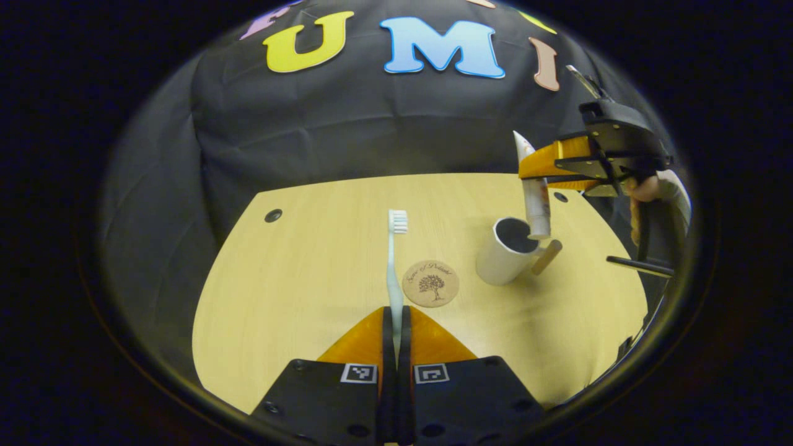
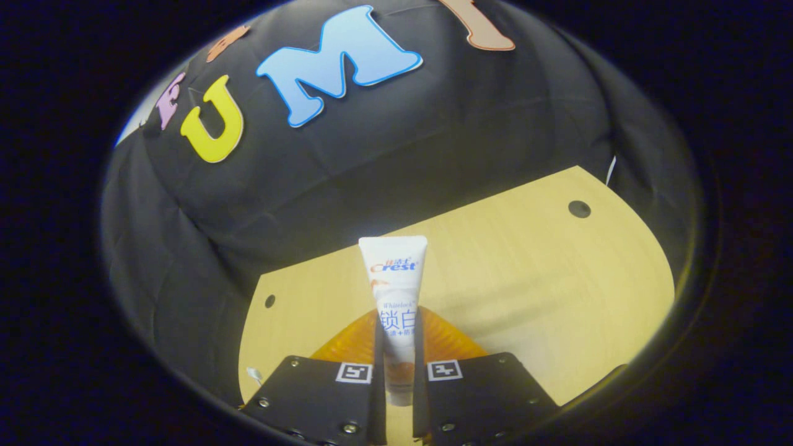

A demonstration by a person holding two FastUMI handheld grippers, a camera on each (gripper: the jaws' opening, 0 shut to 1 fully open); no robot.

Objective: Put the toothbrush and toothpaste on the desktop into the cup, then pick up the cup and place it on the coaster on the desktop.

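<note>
In the left gripper view, my left gripper (image 1: 395, 314) is shut on the handle of a pale toothbrush (image 1: 394, 260), whose white bristle head points away over the wooden table (image 1: 297, 279). Just right of it lies a round cork coaster (image 1: 430, 284). Farther right stands a white cup (image 1: 505, 254) with a wooden handle. Above the cup, my right gripper (image 1: 538, 168) holds a white toothpaste tube (image 1: 536, 204) upright, its cap end at the cup's mouth. In the right gripper view, the right gripper (image 2: 396, 331) is shut on the toothpaste tube (image 2: 396, 279), which sticks out forward.
A hand (image 1: 644, 186) holds the right gripper at the table's far right. The table (image 2: 526, 279) has small dark holes (image 1: 273, 215) near its back corners, and black cloth hangs behind it. Bare wood lies left of the toothbrush.
</note>
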